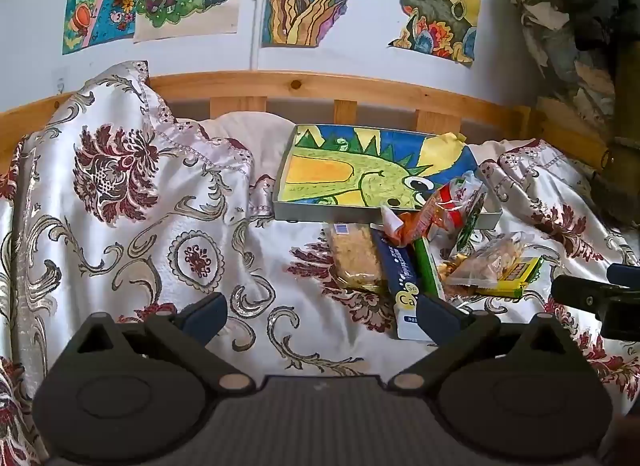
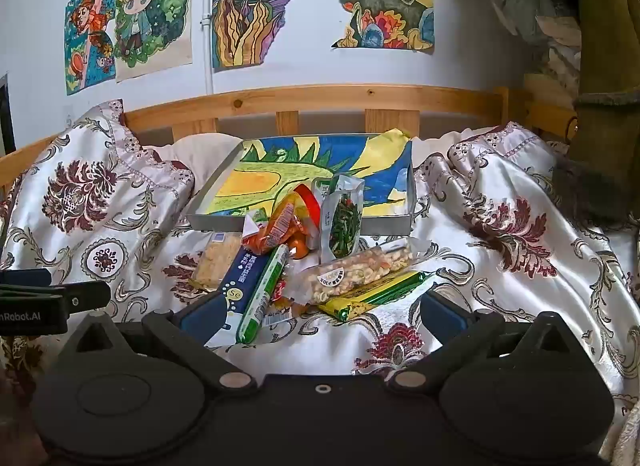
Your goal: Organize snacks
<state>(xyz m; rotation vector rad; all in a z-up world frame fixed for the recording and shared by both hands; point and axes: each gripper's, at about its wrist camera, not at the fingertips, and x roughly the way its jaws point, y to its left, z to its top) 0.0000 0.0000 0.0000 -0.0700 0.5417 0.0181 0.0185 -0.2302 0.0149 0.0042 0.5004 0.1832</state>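
Blue padded fingers (image 2: 200, 316) over satin bedspread (image 2: 500, 266)

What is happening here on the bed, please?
A person holds two tongs over a bed; both are open and hold nothing. The left tongs and right tongs hover near a pile of snack packets on the patterned cover. Behind the pile lies a shallow tray lined with a dinosaur drawing. No packet lies fully inside it.

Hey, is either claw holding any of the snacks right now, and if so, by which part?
Nothing is held. The left claw and right claw are both open over the bedspread, short of the snack pile.
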